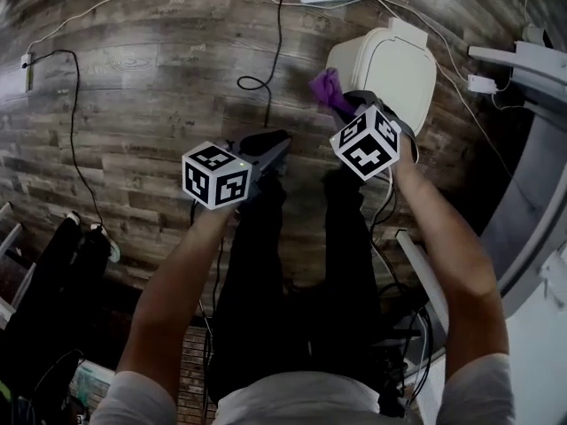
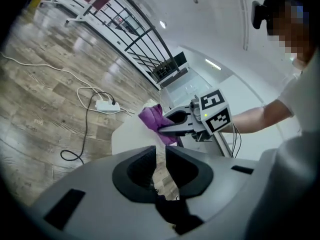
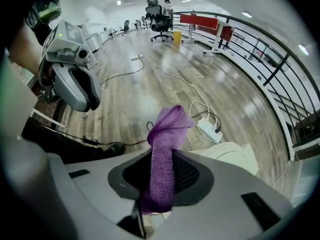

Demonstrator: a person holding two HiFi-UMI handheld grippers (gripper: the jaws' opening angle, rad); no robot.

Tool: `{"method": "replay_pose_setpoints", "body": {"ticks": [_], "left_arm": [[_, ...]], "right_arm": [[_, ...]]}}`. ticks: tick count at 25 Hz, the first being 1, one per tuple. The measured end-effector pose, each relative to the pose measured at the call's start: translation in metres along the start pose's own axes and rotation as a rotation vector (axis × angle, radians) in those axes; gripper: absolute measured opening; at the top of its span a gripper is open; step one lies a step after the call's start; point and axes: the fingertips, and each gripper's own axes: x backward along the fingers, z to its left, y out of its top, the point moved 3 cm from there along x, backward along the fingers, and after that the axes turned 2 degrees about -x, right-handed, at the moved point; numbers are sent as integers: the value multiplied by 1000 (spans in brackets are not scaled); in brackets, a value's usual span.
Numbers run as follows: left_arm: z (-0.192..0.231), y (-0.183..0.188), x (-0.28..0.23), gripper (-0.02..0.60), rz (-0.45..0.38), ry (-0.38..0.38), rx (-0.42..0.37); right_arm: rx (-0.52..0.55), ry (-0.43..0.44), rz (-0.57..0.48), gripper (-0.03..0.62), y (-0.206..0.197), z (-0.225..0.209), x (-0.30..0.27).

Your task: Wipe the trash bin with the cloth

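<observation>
On the wood floor [image 1: 133, 78] stands a bin [image 1: 399, 60]. The right gripper [image 3: 162, 164] clamps a purple cloth [image 3: 169, 126]; the left gripper [image 2: 161, 156] is almost closed, empty.

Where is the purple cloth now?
Clamped in the right gripper, the purple cloth is beside the white trash bin, above centre in the head view.

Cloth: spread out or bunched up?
Bunched. The cloth is a narrow wad clamped between the right gripper's jaws, its folded tip sticking out past them.

Open floor [image 1: 133, 96] (stray cables [image 1: 281, 25]) beside bin [image 1: 390, 69]
</observation>
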Motion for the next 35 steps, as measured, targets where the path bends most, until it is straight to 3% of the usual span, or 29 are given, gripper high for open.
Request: {"method": "replay_pose_setpoints", "body": {"ticks": [9, 19, 26, 35], "left_arm": [[-1, 10, -21, 60, -144, 61, 85], [-10, 20, -60, 60, -198, 40, 118], [-1, 22, -71, 60, -201, 25, 122], [1, 20, -69, 60, -194, 10, 125]], "right_arm": [[268, -10, 107, 101, 15, -95, 3], [477, -138, 423, 101, 16, -219, -15], [536, -212, 587, 101, 5, -250, -27], [560, -155, 594, 101, 0, -223, -57]]}}
